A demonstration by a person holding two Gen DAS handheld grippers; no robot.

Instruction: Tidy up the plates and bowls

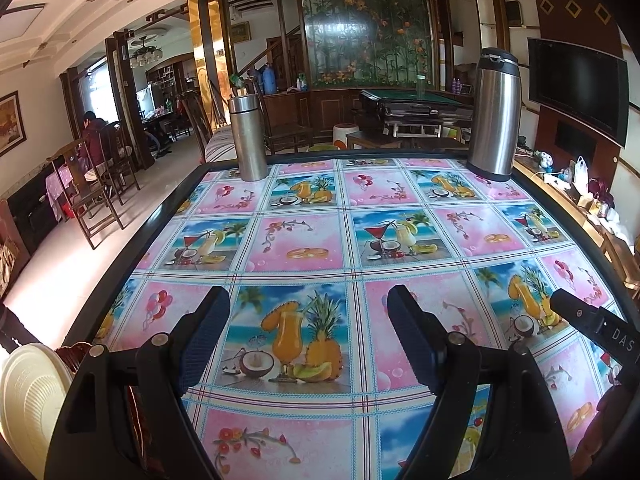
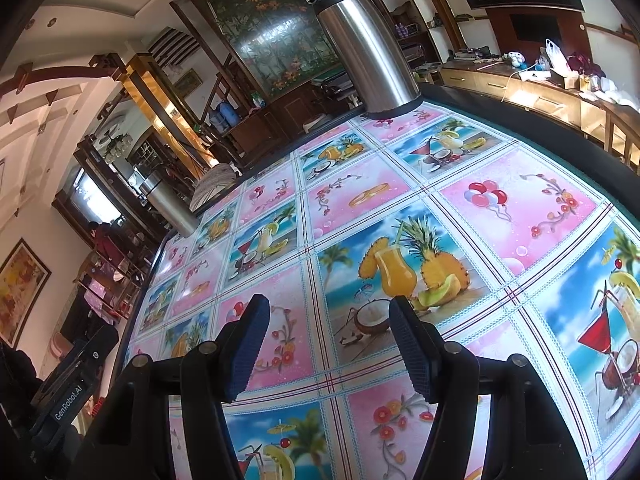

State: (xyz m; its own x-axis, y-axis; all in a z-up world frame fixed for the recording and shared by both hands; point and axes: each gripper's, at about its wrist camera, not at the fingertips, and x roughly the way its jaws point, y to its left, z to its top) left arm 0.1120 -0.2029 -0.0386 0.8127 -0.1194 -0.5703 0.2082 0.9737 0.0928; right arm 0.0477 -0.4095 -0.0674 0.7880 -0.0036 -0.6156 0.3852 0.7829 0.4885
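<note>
Above the patterned tablecloth [image 1: 304, 240], each hand-held gripper, left [image 1: 308, 312] and right [image 2: 328, 320], hangs wide open, holding nothing.

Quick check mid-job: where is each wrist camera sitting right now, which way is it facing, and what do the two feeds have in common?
Left wrist: on the left gripper, open, facing down across the patterned table; cream plates at lower left.
Right wrist: on the right gripper, open and empty, tilted view over the table; left gripper's body at lower left.
Shared: the large thermos jug and the slim steel flask at the far edge.
</note>
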